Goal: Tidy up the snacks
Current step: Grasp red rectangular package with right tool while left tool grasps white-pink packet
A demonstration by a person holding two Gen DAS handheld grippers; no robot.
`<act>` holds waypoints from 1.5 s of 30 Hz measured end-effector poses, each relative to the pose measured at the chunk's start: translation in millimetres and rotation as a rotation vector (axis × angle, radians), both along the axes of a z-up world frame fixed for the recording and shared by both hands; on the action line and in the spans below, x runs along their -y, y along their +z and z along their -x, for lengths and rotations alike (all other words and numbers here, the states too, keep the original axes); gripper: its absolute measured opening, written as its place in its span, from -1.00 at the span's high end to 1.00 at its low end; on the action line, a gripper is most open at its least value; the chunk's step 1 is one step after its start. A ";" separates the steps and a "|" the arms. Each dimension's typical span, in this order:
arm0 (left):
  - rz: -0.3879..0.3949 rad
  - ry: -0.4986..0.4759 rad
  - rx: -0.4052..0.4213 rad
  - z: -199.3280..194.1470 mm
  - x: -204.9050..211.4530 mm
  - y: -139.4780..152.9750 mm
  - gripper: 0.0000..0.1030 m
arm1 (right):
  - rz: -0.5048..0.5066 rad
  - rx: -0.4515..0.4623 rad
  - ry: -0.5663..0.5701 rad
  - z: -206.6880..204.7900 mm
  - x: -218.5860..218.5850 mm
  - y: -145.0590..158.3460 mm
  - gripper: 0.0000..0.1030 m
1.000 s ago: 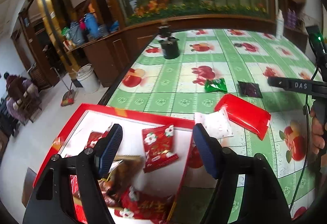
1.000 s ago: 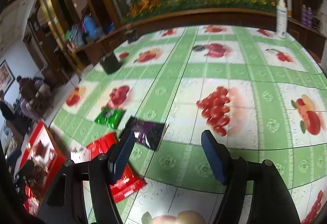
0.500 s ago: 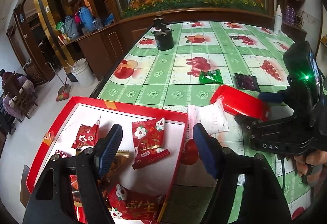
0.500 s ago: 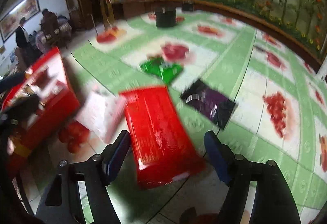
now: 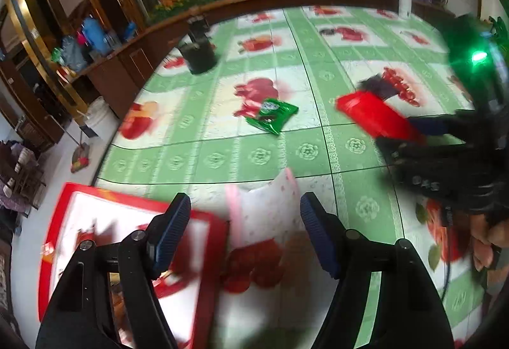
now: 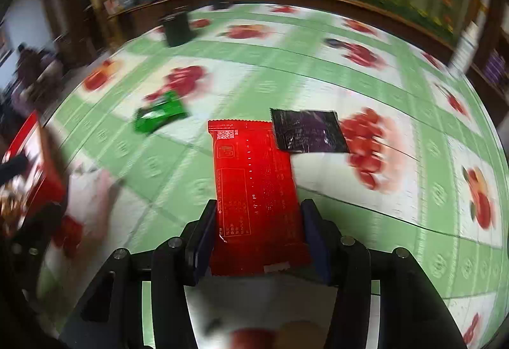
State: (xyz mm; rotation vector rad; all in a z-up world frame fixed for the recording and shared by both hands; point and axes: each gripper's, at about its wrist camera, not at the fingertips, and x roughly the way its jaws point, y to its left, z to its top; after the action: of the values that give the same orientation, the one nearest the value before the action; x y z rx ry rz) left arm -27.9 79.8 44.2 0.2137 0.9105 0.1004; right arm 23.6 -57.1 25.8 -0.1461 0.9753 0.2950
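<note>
Right wrist view: right tongs point(image 6: 257, 228) clamp the red packet point(image 6: 254, 186), its near end hidden below them. Left tongs point(image 5: 245, 221) gape wide over a blurred white packet point(image 5: 267, 212). Green checked surface point(image 6: 366, 215) beyond.

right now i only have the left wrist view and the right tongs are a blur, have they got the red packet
Observer: Yes. In the right wrist view the right tongs are shut on the red packet, one pad on each long edge, near its near end.
Operator: is the dark packet coming up with it
Observer: The dark purple packet lies flat on the tablecloth. The red packet's far right corner overlaps it in that view, and I cannot tell whether they touch.
Operator: which face of the red one shows
Observer: The printed back faces the camera, with a QR code at its far left corner.
</note>
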 end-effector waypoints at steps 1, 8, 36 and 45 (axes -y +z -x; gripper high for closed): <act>0.010 -0.003 -0.016 -4.8 0.8 -3.5 -0.38 | -0.001 -0.003 -0.016 -2.1 4.5 -0.2 -0.04; 0.021 -0.010 -0.070 -23.6 8.1 -20.3 -0.38 | 0.000 -0.007 -0.042 -5.1 10.7 0.4 -0.06; 0.044 -0.298 -0.127 43.6 37.9 -26.3 -0.49 | -0.007 -0.007 -0.033 -6.8 10.5 -1.2 -0.10; 0.207 -0.267 -0.128 41.2 32.4 -28.8 0.05 | -0.004 -0.004 -0.033 -6.2 10.3 -1.1 -0.08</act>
State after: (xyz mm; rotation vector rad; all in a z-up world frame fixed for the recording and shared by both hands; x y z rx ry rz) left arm -69.2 47.4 15.4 0.1487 1.0045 -0.2563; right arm 29.8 -67.4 24.8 -0.1251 0.9802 0.2670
